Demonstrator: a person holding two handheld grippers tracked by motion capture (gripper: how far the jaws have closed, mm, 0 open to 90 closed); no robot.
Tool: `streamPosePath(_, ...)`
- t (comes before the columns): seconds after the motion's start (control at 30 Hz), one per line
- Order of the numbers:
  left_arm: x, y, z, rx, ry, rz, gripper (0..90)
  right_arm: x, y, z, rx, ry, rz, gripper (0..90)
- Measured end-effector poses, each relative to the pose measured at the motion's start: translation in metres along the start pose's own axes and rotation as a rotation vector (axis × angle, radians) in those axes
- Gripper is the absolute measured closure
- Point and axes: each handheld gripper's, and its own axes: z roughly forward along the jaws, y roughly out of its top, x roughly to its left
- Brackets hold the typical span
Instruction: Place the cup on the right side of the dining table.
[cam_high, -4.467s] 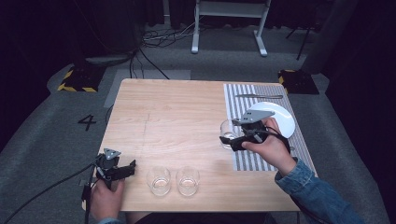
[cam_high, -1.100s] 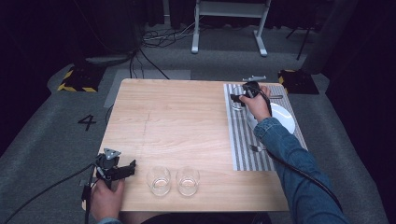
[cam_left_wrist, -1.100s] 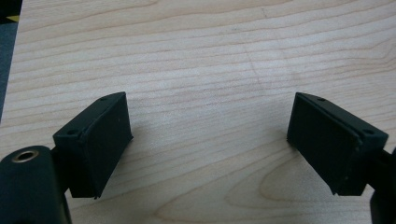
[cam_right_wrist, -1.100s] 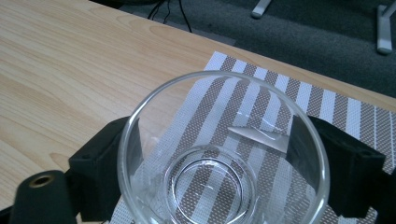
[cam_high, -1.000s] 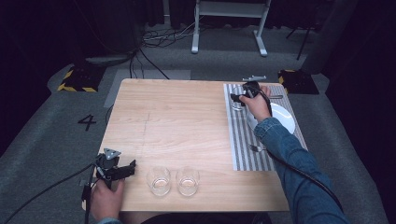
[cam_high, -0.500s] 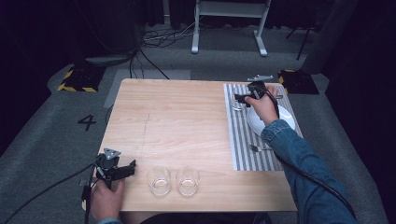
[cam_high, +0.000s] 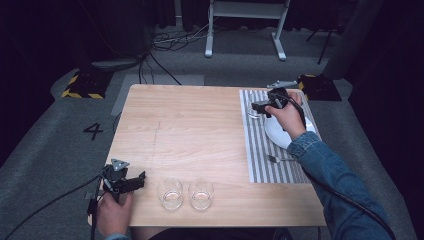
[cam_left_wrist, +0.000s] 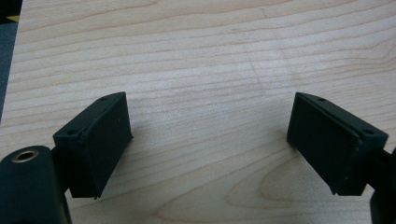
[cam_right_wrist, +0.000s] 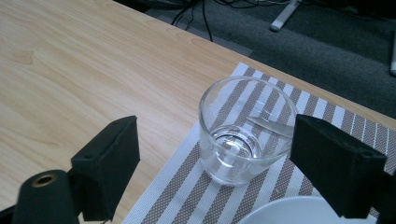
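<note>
A clear empty glass (cam_right_wrist: 243, 133) stands upright on the far left corner of a striped placemat (cam_right_wrist: 173, 196), close in front of my right gripper (cam_right_wrist: 215, 135). Its jaws are spread wide, one on each side of the glass, the right one close to its rim. From above, that right gripper (cam_high: 256, 106) hovers over the glass (cam_high: 253, 114) at the mat's far end. My left gripper (cam_high: 131, 183) rests at the near left table corner, and my left gripper (cam_left_wrist: 208, 121) is open over bare wood. Two more glasses (cam_high: 170, 193) (cam_high: 201, 193) stand side by side near the front edge.
A white plate (cam_high: 285, 134) lies on the placemat (cam_high: 265, 150) under the right forearm, with a fork (cam_high: 280, 159) nearer the person. A plate rim (cam_right_wrist: 289, 212) sits just below the glass. Cables trail from both grippers. Bare wood table (cam_high: 190, 125) spans the middle.
The right gripper carried a glass from mid-table to the mat's far corner, set it down and opened. Over the last second it shifted slightly right. The left gripper stayed still.
</note>
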Motion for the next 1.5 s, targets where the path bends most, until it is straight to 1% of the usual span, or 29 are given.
streamPosePath(0.1,0.0,0.0,0.0,0.0,0.0,0.0,13.8,0.002,-0.002,-0.008,0.002,0.015,0.002,16.2)
streamPosePath(0.13,0.0,0.0,0.0,0.002,0.0,0.002,13.9,0.003,-0.003,-0.014,0.002,0.026,0.002,16.3)
streamPosePath(0.17,0.0,0.0,0.0,0.002,0.0,0.002,13.8,0.003,-0.003,-0.014,0.002,0.026,0.002,16.3)
streamPosePath(0.2,0.0,0.0,0.0,0.0,0.0,0.0,13.9,0.003,-0.005,-0.021,-0.005,0.032,-0.002,16.3)
streamPosePath(0.27,0.0,0.0,0.0,0.002,0.0,0.002,13.8,0.003,-0.006,-0.024,-0.007,0.034,0.002,16.3)
streamPosePath(0.3,0.0,0.0,0.0,0.001,0.0,0.002,13.9,0.003,-0.007,-0.032,-0.016,0.043,0.003,16.3)
streamPosePath(0.33,0.0,0.0,0.0,0.002,0.0,0.002,13.9,0.003,-0.007,-0.032,-0.016,0.043,0.003,16.3)
streamPosePath(0.4,0.0,0.0,0.0,0.002,0.0,0.003,13.9,0.002,-0.009,-0.042,-0.026,0.048,0.004,16.2)
streamPosePath(0.47,0.0,0.0,0.0,0.002,0.0,0.003,13.9,0.002,-0.01,-0.044,-0.027,0.051,0.004,16.3)
streamPosePath(0.5,0.0,0.0,0.0,0.002,0.0,0.003,13.8,0.002,-0.012,-0.051,-0.036,0.059,0.005,16.2)
streamPosePath(0.57,0.0,0.0,0.0,0.002,0.0,0.003,13.8,0.001,-0.012,-0.054,-0.037,0.061,0.005,16.3)
streamPosePath(0.6,0.0,0.0,0.0,0.002,0.0,0.002,13.9,0.001,-0.015,-0.061,-0.041,0.065,0.002,16.2)
streamPosePath(0.67,0.0,0.0,0.0,0.002,0.0,0.003,13.8,0.0,-0.016,-0.063,-0.042,0.067,0.002,16.2)
streamPosePath(0.73,0.0,0.0,0.0,0.002,0.0,0.003,13.9,0.0,-0.02,-0.07,-0.045,0.076,0.008,16.2)
streamPosePath(0.83,0.0,0.0,0.0,0.002,0.0,0.003,13.8,-0.001,-0.027,-0.081,-0.047,0.079,0.002,16.2)
streamPosePath(0.87,0.0,0.0,0.0,0.0,0.0,0.0,13.8,-0.001,-0.027,-0.081,-0.047,0.079,0.002,16.2)
streamPosePath(0.9,0.0,0.0,0.0,0.002,0.0,0.002,13.8,-0.001,-0.031,-0.087,-0.044,0.083,0.0,16.2)
streamPosePath(0.93,0.0,0.0,0.0,0.002,0.0,0.003,13.8,-0.001,-0.031,-0.087,-0.044,0.083,0.0,16.2)
streamPosePath(1.0,0.0,0.0,0.0,0.002,0.0,0.003,13.9,-0.002,-0.035,-0.093,-0.042,0.083,-0.005,16.2)
streamPosePath(1.03,0.0,0.0,0.0,0.002,0.0,0.003,13.9,-0.003,-0.04,-0.099,-0.037,0.083,-0.001,16.2)
streamPosePath(1.1,0.0,0.0,0.0,0.002,0.0,0.002,13.9,-0.003,-0.042,-0.101,-0.037,0.083,-0.004,16.2)
streamPosePath(1.2,0.0,0.0,0.0,0.0,0.0,-0.001,13.8,-0.005,-0.051,-0.114,-0.039,0.083,-0.007,16.2)
streamPosePath(1.23,0.0,0.0,0.0,0.0,0.0,-0.001,13.9,-0.005,-0.051,-0.114,-0.039,0.083,-0.007,16.2)
streamPosePath(1.3,0.0,0.0,0.0,0.0,0.0,-0.001,13.8,-0.005,-0.056,-0.12,-0.038,0.083,-0.004,16.2)
streamPosePath(1.47,0.0,0.0,0.0,-0.002,0.0,-0.003,13.9,-0.002,-0.067,-0.136,-0.043,0.085,-0.009,16.2)
streamPosePath(1.5,0.0,0.0,0.0,-0.002,0.0,-0.002,13.8,0.0,-0.071,-0.141,-0.041,0.09,-0.012,16.2)
